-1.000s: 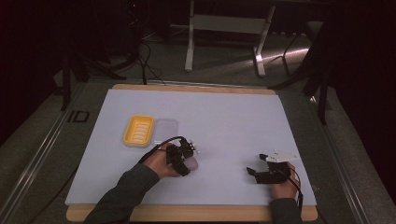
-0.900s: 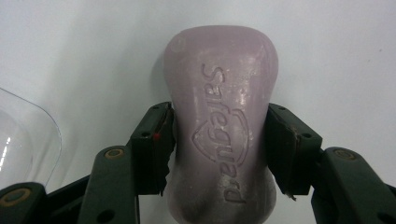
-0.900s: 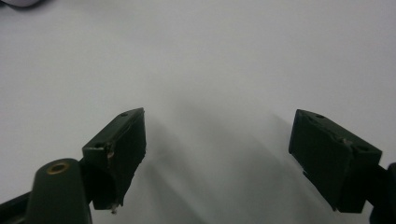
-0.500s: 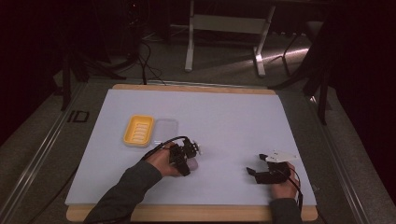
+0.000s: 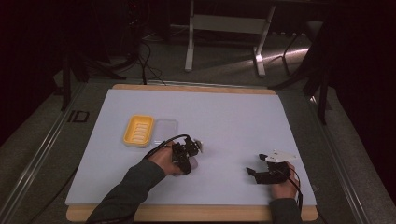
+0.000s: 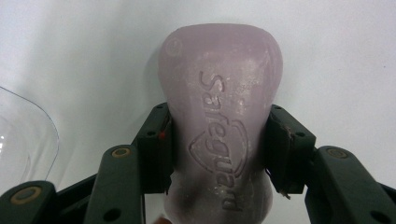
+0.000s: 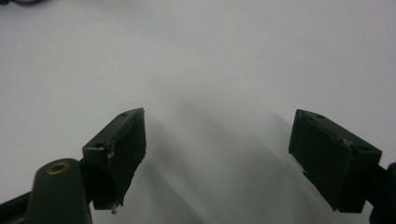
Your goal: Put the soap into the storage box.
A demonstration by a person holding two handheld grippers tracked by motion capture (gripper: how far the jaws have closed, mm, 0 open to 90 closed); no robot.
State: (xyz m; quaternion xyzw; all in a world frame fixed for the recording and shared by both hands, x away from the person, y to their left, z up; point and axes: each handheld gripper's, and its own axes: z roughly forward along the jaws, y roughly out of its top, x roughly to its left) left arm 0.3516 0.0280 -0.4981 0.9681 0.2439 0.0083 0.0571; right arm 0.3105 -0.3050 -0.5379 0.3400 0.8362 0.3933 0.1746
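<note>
Looks like a lab or recording studio, dimly lit: a wooden-edged table (image 5: 196,88) with a plain white mat (image 5: 224,121), loose cables (image 5: 140,56) on grey carpet (image 5: 224,60) beyond the left gripper (image 5: 187,156), metal stand legs (image 5: 224,28) farther back.

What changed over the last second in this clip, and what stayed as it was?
The left gripper has just been closing its jaws: both pads now press the narrow waist of the pale purple soap bar lying on the white mat. The hand itself barely shifted. The right gripper stayed open and resting on the mat, nothing between its jaws. The yellow soap dish and the clear lid beside it did not move.
</note>
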